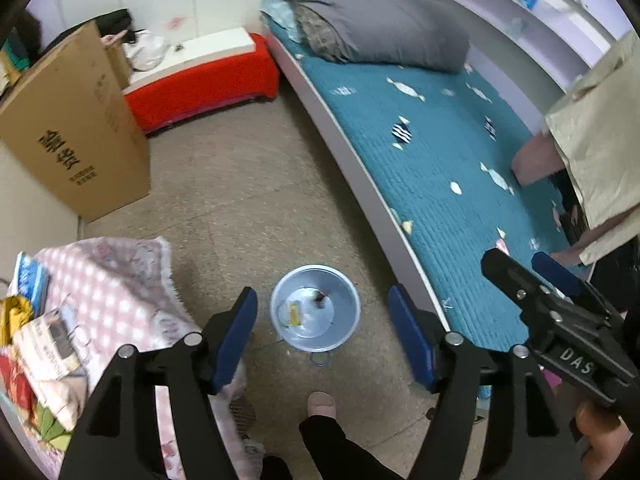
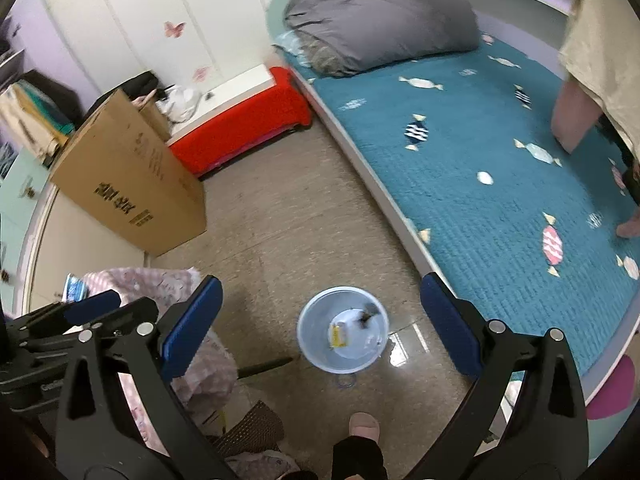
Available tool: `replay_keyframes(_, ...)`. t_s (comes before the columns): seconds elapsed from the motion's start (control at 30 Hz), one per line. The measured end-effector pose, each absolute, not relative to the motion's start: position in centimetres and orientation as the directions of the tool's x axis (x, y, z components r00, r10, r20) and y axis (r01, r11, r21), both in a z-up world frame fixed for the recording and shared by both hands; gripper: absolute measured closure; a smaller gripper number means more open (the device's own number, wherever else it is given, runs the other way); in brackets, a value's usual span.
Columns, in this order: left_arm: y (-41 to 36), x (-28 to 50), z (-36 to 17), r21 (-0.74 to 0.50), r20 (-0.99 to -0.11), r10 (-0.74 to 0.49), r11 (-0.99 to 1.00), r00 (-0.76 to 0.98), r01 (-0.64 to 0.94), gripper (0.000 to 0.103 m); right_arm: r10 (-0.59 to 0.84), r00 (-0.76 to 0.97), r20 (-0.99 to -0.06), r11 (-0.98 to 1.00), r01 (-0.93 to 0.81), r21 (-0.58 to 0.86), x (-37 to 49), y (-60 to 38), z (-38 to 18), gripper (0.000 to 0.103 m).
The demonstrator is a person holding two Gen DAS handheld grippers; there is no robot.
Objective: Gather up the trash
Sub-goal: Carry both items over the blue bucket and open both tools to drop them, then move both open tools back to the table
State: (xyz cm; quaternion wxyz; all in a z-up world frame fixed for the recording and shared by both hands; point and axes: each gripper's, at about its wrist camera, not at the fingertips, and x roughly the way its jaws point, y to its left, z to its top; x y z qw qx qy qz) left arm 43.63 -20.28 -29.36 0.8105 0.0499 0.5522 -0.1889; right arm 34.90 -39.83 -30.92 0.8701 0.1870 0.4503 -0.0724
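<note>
Both tools gape empty, left tool (image 1: 322,340) and right tool (image 2: 320,324) directly above the bin (image 1: 280,300) on the floor (image 1: 248,184)

The bin (image 1: 315,307) looks like smooth pale plastic with a faint sheen inside; a yellow wrapper (image 1: 295,313) in it seems thin printed film. The floor (image 1: 256,184) is speckled and hard — glossy enough to throw back light near the bin in the right wrist view. The bed cover (image 1: 448,160) is quilted teal cloth, matt and ribbed; the grey duvet (image 1: 380,28) is soft cloth. The box (image 1: 76,136) is matt brown cardboard. The blanket (image 1: 120,280) is fuzzy checked cloth — fringed at its edge.
</note>
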Motion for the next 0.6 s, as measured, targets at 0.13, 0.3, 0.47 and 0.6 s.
replay_keyframes(0.13,-15.9,42.6,-28.1,-0.130,-0.904,-0.238,0.945,0.356,0.301,0.035,0.088,0.591,-0.802,0.939,0.219,0.265,35.4,-35.7,-30.1,0.006)
replay_keyframes(0.3,-8.0,40.6,-26.5,-0.121,-0.887,-0.195,0.973,0.418,0.198,0.033,0.155,0.595,-0.789,0.959,0.102,0.265,35.6,-28.1,-29.0,0.006)
replay_keyframes(0.47,1.4,38.3,-25.8,-0.115,-0.881,-0.142,0.989,0.450,0.087,0.033,0.211,0.584,-0.783,0.964,0.010,0.267,35.0,-19.7,-28.2,0.006)
replay_keyframes(0.6,8.9,37.0,-26.2,-0.109,-0.889,-0.094,0.994,0.449,-0.007,0.033,0.250,0.559,-0.791,0.963,-0.054,0.266,34.4,-12.6,-28.6,0.006)
